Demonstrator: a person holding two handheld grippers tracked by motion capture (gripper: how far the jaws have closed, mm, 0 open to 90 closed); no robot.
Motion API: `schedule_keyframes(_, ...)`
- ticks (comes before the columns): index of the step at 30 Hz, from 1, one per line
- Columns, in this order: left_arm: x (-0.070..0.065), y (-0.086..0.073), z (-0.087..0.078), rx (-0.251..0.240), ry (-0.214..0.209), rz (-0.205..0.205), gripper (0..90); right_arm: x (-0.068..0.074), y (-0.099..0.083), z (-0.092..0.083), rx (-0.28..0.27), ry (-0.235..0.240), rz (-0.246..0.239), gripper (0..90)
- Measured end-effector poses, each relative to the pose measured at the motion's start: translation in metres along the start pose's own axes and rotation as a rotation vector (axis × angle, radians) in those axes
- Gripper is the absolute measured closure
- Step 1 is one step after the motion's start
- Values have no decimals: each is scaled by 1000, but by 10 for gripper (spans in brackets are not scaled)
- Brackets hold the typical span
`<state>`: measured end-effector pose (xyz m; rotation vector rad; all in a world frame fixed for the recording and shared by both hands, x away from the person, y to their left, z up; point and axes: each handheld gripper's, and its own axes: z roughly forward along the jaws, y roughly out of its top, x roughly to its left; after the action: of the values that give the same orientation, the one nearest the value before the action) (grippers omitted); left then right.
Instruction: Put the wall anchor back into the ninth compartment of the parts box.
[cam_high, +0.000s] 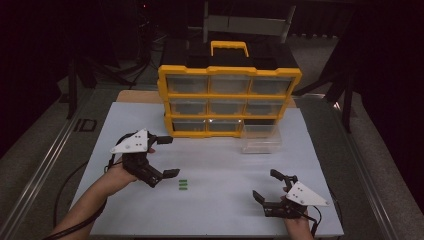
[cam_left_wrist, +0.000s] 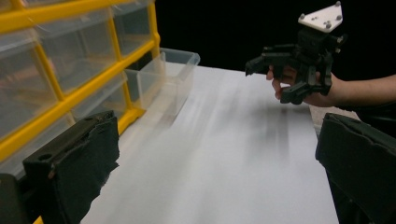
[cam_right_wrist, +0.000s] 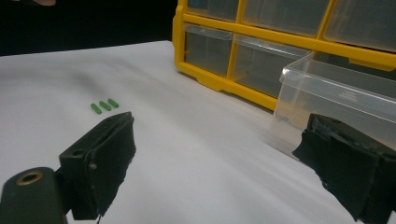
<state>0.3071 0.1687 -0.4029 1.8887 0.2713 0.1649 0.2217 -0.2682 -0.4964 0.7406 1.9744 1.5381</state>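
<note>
Nearby, three green pieces (cam_high: 183, 184) lie parallel, long axes left-right.

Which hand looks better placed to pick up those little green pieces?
Probably the left: the left gripper hangs open right beside the green pieces, while the right gripper, also open, sits farther off across the white table.

The drawer cabinet (cam_high: 229, 100) stands at the far middle of my table (cam_high: 220, 210). One pulled-out drawer (cam_high: 261, 138) sits on the table before its right end. Three small sticks (cam_high: 183, 184) lie side by side nearer me, just right of my left gripper (cam_high: 167, 156), well left of my right gripper (cam_high: 267, 186).
</note>
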Motion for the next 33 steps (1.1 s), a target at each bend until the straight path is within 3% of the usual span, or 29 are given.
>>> schedule_keyframes(5,3,-5,11,21,12,12,2,0,0,0,4,4,-3,97)
schedule_keyframes(7,4,-8,14,28,-11,5,2,0,-1,1,7,5,-4,97)
schedule_keyframes(12,5,-14,23,57,-22,17,2,0,-1,1,8,8,-1,97)
schedule_keyframes(17,6,-22,32,80,-42,5,2,0,-1,1,8,12,-3,97)
schedule_keyframes(22,6,-29,39,93,-54,0,63,0,-1,1,9,14,0,97)
schedule_keyframes(33,14,-58,53,198,-71,-23,213,1,-1,2,13,20,0,97)
